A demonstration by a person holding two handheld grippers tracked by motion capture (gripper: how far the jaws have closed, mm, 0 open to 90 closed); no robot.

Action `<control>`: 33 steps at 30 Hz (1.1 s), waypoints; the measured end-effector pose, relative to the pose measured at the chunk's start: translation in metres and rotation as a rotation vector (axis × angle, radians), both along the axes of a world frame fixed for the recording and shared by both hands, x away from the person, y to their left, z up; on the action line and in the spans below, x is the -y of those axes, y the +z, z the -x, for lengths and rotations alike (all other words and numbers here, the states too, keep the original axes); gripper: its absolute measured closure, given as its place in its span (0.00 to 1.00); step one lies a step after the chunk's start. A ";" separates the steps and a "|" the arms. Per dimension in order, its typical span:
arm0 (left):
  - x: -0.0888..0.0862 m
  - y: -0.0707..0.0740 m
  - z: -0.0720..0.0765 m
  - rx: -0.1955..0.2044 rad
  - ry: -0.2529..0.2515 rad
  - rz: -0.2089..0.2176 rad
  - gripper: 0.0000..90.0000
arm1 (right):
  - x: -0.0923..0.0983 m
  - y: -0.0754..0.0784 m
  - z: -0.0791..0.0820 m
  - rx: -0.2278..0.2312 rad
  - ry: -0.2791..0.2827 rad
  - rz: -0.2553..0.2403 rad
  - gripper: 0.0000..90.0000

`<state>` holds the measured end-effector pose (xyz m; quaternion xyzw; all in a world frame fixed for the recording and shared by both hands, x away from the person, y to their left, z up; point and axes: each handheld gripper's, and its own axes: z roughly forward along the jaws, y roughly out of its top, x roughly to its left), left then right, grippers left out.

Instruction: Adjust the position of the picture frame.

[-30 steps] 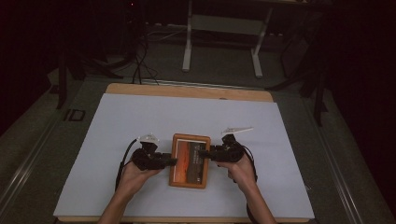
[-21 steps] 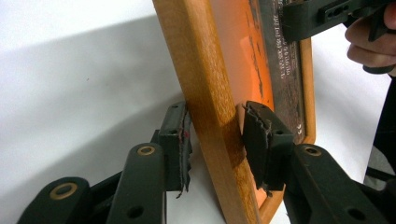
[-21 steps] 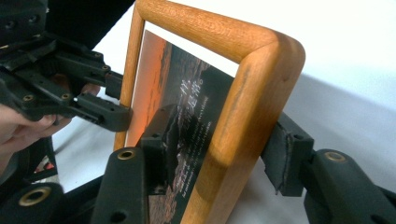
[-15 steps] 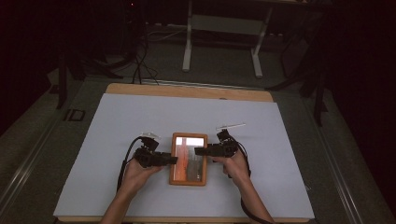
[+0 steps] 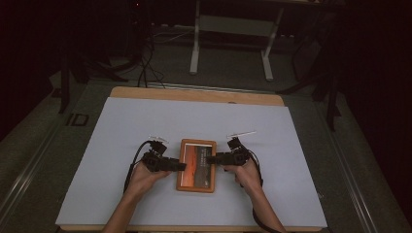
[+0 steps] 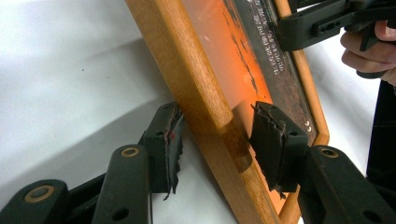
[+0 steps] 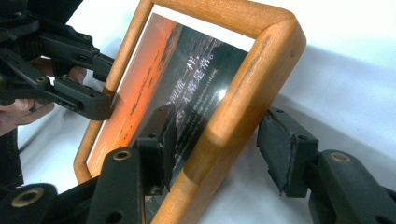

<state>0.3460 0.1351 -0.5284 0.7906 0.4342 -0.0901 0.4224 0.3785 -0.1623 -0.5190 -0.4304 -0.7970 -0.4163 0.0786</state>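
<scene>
A wooden picture frame point(image 5: 197, 167) with an orange sunset print lies at the near middle of the white table cover. My left gripper point(image 5: 182, 166) reaches in from the left, its jaws straddling the frame's left rail point(image 6: 196, 93) with narrow gaps on both sides. One pad point(image 6: 163, 140) sits outside the wood, the other over the glass. My right gripper point(image 5: 209, 158) straddles the right rail point(image 7: 252, 70). Its outer pad point(image 7: 285, 149) stands clearly off the wood. Both grippers are open. Each gripper view also shows the opposite gripper, the right gripper point(image 6: 317, 23) and the left gripper point(image 7: 88, 79).
The white sheet point(image 5: 145, 121) covers a wooden table top point(image 5: 194, 94). Beyond the far edge stand metal table legs point(image 5: 197, 43) and cables on a dark floor. A cable trails from each gripper toward the near edge.
Both grippers have slid inward over the frame's side rails. The right one moved left, the left one slightly right. Glare on the glass has shifted.
</scene>
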 end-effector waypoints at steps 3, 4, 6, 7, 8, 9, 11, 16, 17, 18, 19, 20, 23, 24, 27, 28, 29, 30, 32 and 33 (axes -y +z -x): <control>0.001 0.000 0.001 0.027 0.005 -0.011 0.57 | 0.002 0.001 0.003 0.019 0.001 0.009 0.55; 0.001 0.000 0.001 0.027 0.005 -0.011 0.56 | 0.002 0.001 0.003 0.019 0.001 0.009 0.55; 0.001 0.002 0.003 0.039 0.006 -0.017 0.53 | 0.004 0.002 0.006 0.039 -0.001 0.020 0.56; 0.001 0.003 0.004 0.044 0.010 -0.017 0.52 | 0.006 0.003 0.008 0.046 -0.003 0.022 0.55; 0.000 0.004 0.005 0.050 0.018 -0.011 0.51 | 0.009 0.003 0.010 0.059 -0.007 0.021 0.55; 0.000 0.005 0.006 0.054 0.024 -0.007 0.50 | 0.011 0.004 0.013 0.069 -0.007 0.020 0.54; -0.002 0.010 0.008 0.073 0.047 -0.003 0.48 | 0.016 0.006 0.019 0.105 -0.020 0.028 0.54; -0.004 0.017 0.014 0.119 0.077 -0.017 0.47 | 0.021 0.008 0.028 0.152 -0.029 0.048 0.54; -0.005 0.019 0.015 0.137 0.083 -0.024 0.47 | 0.021 0.009 0.029 0.158 -0.031 0.056 0.54; -0.005 0.020 0.017 0.149 0.091 -0.029 0.46 | 0.022 0.011 0.031 0.174 -0.035 0.066 0.54; -0.007 0.023 0.021 0.184 0.106 -0.045 0.46 | 0.024 0.014 0.035 0.198 -0.042 0.069 0.54; -0.007 0.023 0.021 0.184 0.106 -0.045 0.46 | 0.024 0.014 0.035 0.198 -0.042 0.069 0.54; -0.014 0.024 0.028 0.237 0.150 -0.065 0.46 | 0.027 0.017 0.040 0.233 -0.056 0.091 0.54; -0.014 0.024 0.028 0.237 0.150 -0.065 0.46 | 0.027 0.017 0.040 0.233 -0.056 0.091 0.54; -0.021 0.025 0.034 0.275 0.197 -0.074 0.46 | 0.028 0.017 0.042 0.252 -0.059 0.123 0.54; -0.023 0.026 0.035 0.283 0.212 -0.069 0.46 | 0.027 0.017 0.043 0.258 -0.058 0.132 0.54; -0.024 0.027 0.036 0.289 0.220 -0.066 0.46 | 0.026 0.016 0.043 0.268 -0.057 0.139 0.54; -0.024 0.027 0.036 0.289 0.220 -0.066 0.46 | 0.026 0.017 0.043 0.270 -0.055 0.146 0.54; -0.026 0.031 0.038 0.310 0.245 -0.048 0.46 | 0.024 0.017 0.044 0.277 -0.049 0.151 0.54; -0.027 0.032 0.038 0.312 0.249 -0.043 0.46 | 0.023 0.017 0.045 0.281 -0.046 0.155 0.53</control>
